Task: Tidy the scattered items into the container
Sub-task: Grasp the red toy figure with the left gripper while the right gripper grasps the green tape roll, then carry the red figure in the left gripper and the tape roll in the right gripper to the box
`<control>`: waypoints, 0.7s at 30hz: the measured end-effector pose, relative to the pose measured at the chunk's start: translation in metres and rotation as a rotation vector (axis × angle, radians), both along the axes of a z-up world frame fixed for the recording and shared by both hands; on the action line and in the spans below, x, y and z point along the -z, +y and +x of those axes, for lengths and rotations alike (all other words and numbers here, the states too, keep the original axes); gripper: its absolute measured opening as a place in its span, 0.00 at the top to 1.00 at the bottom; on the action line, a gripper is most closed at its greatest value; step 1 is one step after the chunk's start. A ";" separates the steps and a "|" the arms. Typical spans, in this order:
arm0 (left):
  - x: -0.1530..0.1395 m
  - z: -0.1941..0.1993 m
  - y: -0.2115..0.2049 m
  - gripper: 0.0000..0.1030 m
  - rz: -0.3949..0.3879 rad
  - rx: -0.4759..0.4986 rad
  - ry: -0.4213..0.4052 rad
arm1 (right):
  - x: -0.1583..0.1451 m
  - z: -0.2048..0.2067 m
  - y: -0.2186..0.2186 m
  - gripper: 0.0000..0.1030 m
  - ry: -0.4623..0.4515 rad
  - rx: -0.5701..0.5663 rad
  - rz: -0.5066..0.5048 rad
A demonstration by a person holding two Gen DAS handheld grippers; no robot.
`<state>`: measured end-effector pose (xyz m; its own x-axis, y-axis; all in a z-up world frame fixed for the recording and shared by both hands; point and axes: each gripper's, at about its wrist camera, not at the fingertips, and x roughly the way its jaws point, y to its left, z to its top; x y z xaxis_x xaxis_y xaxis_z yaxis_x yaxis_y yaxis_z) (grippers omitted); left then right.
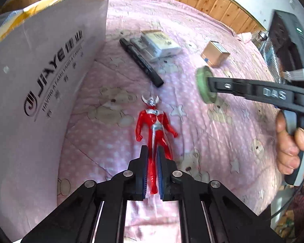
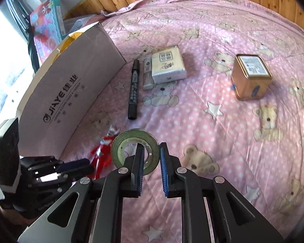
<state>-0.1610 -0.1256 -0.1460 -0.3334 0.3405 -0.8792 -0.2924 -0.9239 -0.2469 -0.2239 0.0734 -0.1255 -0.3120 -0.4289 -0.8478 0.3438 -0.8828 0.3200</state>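
Both fingers of the left gripper pinch the legs of the red toy figure lying on the pink quilt beside the cardboard box. The right gripper pinches the green tape roll's rim, held above the quilt.

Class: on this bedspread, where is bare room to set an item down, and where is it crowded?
Free: the wide stretch right of the white box, around the gold tin and nearer the camera. Crowded: beside the cardboard box, where the marker, white box, red figure and both grippers bunch together.
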 end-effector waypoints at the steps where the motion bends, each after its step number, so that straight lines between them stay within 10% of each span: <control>1: 0.002 -0.001 -0.003 0.85 -0.004 -0.025 -0.013 | 0.001 0.007 -0.001 0.85 -0.004 0.008 0.009; 3: 0.002 -0.001 -0.007 0.62 0.021 -0.065 -0.034 | 0.010 0.010 -0.002 0.85 -0.023 0.028 0.023; 7: -0.013 0.003 0.001 0.48 0.080 -0.071 -0.007 | 0.025 0.011 0.003 0.83 -0.044 0.064 0.044; 10: -0.006 -0.003 0.019 0.48 0.011 -0.063 0.012 | 0.025 0.015 0.001 0.82 -0.006 0.061 0.057; 13: 0.007 -0.005 0.027 0.72 -0.064 -0.058 0.058 | 0.029 0.016 -0.005 0.82 0.037 0.035 0.071; 21: -0.011 0.008 0.011 0.73 -0.017 -0.092 0.057 | 0.015 0.032 0.007 0.83 0.027 0.061 -0.024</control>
